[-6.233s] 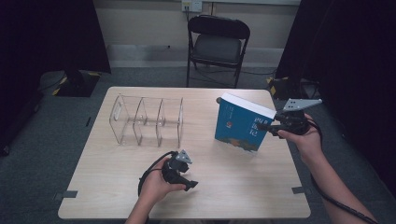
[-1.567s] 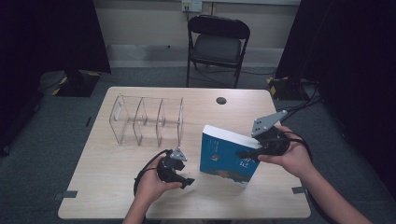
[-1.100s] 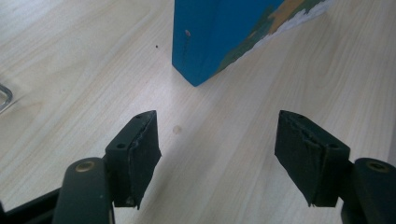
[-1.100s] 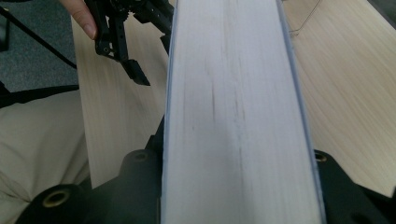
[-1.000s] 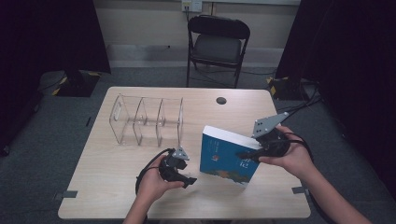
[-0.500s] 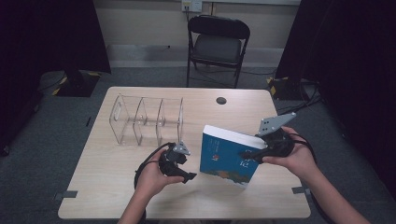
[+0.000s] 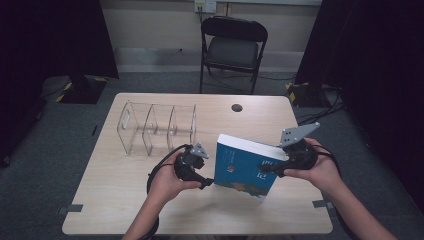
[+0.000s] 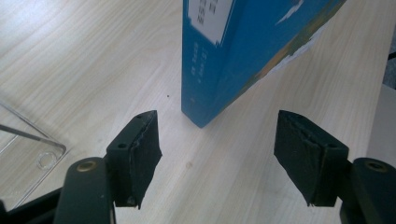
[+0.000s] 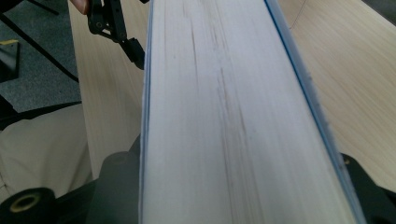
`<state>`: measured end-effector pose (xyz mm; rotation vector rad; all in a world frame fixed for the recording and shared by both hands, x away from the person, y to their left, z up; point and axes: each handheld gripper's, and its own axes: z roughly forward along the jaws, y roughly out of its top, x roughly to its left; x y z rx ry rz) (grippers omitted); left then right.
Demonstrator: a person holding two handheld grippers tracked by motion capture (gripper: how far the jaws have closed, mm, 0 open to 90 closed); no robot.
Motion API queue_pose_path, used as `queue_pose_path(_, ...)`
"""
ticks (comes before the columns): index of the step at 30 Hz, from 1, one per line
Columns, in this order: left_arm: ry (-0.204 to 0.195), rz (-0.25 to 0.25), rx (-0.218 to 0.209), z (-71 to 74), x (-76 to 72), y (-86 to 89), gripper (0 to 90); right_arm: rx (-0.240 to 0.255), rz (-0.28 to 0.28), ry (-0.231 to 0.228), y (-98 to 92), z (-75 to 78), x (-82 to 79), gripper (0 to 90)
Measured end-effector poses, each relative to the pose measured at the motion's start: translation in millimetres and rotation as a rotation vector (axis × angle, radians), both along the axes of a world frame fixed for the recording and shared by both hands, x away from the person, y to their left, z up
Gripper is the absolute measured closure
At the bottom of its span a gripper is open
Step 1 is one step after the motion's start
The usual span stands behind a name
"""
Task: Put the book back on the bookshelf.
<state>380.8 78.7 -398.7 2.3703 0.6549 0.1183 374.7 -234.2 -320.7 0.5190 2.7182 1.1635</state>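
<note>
- Surface (image 7: 150, 210): pale wood-grain top, rectangular, with a dark round spot (image 7: 237, 107) near the far edge.
- Room: grey floor, dark curtains at both sides, a black folding chair (image 7: 233, 47) beyond the far edge, cables on the floor at right.
- Rack (image 7: 157, 129): clear plastic, three bays, standing on the far left part of the surface.
- Book (image 7: 245, 167): blue cover, standing on its lower edge near the middle of the surface, tilted.
- Right tool (image 7: 265, 168): jaws have just been opening, yet the book's page block sits between them and they grip it at its right side.
- Left tool (image 7: 206, 184): jaws apart and bare, just beside the book's lower left corner, not touching it.
- Left tool view: the spine corner (image 8: 200, 122) meets the wood ahead of the jaws; the rack's base (image 8: 28, 140) shows at left.
- Right tool view: the white page edges (image 9: 224, 116) run up the frame, with the left tool (image 9: 133, 49) beyond.
</note>
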Motion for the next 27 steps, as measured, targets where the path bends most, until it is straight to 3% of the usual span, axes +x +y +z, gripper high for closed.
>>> queue_pose_path(5,0.001,-0.013,-0.009,8.5,2.6,-4.5,31.3,0.0,0.0,0.0,-0.9,-1.2,-0.1,46.9)
queue_pose_path(6,-0.008,-0.024,0.014,11.6,3.8,-4.8,31.3,0.0,0.003,0.0,-1.0,-1.5,-0.1,46.8)
queue_pose_path(7,-0.007,-0.019,-0.004,12.8,3.9,-6.1,31.4,0.001,0.001,0.001,-1.2,-1.8,-0.2,46.8)
queue_pose_path(8,-0.018,-0.032,0.011,15.2,5.6,-6.3,31.4,0.003,0.001,0.003,-1.5,-2.0,-0.3,46.7)
queue_pose_path(10,-0.015,-0.025,-0.011,19.8,6.0,-8.6,31.5,0.004,0.001,0.002,-1.9,-2.4,-0.6,46.4)
queue_pose_path(12,-0.017,-0.029,0.01,24.9,6.2,-9.9,31.5,0.008,0.0,0.003,-2.6,-3.0,-1.2,46.3)
queue_pose_path(13,-0.015,-0.023,-0.011,25.8,6.1,-11.3,31.5,0.009,-0.002,0.003,-3.0,-3.5,-1.6,46.2)
queue_pose_path(27,-0.05,-0.044,-0.007,52.2,9.7,-19.2,31.7,0.014,-0.009,0.002,-7.9,-10.9,-2.2,42.9)
